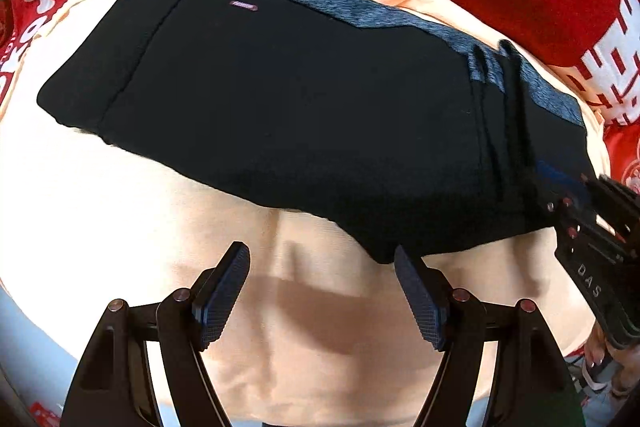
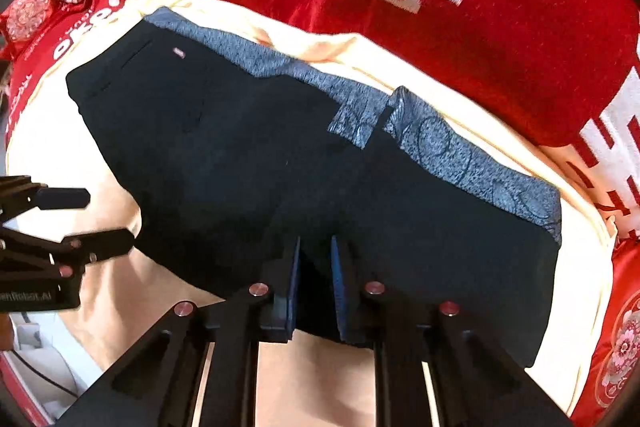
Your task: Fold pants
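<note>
1. Blue-padded fingers of the left gripper (image 1: 322, 291) – nearest item in the left wrist view. Jaws spread wide over bare cream sheet (image 1: 120, 211), nothing between them; the right pad (image 1: 416, 291) sits just at the pants' near hem without pinching it.

2. Right gripper (image 2: 314, 283) – jaws drawn close together with black cloth of the near edge between the pads; appears clamped on that edge, though the dark fabric makes the contact hard to read.

3. Pants (image 2: 280, 167) – black, with a mottled blue-grey waistband (image 2: 460, 155) along the far side and a drawstring (image 1: 504, 131). Lying flat on the cream sheet, already compact in outline, with red printed bedding (image 2: 480, 27) beyond.

4. Handling, as judged – soft, light, limp cloth; it will sag and drag unless both near corners lift together. Best hold: the near hem, pinching all layers, one gripper toward each end.

5. View differences – the left wrist view shows the drawstring cords and the right gripper's body at the pants' right end. The right wrist view alone shows how narrow that gripper's gap is, the circular pattern on the waistband, and the left gripper (image 2: 100, 219) side-on, open.
</note>
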Available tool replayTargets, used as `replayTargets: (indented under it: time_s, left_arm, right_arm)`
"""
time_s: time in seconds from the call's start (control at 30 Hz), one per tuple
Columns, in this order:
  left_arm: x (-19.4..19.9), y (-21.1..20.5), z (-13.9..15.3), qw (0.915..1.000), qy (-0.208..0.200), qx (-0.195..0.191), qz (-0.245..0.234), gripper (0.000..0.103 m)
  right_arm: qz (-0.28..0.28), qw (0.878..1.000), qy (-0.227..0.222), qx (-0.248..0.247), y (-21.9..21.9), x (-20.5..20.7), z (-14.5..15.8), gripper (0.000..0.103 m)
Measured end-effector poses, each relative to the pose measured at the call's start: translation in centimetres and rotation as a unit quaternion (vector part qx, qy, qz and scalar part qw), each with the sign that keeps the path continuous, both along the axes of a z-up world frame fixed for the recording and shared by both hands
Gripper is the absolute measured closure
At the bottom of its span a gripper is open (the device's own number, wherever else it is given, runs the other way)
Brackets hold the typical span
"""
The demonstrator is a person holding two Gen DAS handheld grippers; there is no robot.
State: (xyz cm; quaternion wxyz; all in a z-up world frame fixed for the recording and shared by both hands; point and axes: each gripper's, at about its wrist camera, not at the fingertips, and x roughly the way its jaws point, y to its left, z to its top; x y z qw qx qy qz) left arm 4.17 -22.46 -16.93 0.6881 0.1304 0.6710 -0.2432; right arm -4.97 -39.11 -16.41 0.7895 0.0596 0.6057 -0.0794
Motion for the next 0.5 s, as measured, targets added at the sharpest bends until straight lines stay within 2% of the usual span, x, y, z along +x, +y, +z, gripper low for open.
replayTargets:
  time_s: [0.23,0.4,0.5]
  left_arm:
    - [0.9,0.5,-0.1,0.9997,-0.005,0.01,0.019,0.028]
    - [1.3,0.7,0.0,0.9994,-0.005,0.013,0.033,0.028]
    - [1.6,0.4,0.1,0.999,-0.013,0.019,0.038,0.028]
  right_arm:
    - [-0.004,1.0,0.017,-0.007,0.8,0.3,-0.4,0.087]
    - [0.0,0.999,0.021,0.024,0.5,-0.6,1.3,0.082]
    - [-0.025,0.999,-0.006,0.02,-0.7,-1.0,3.3,0.082]
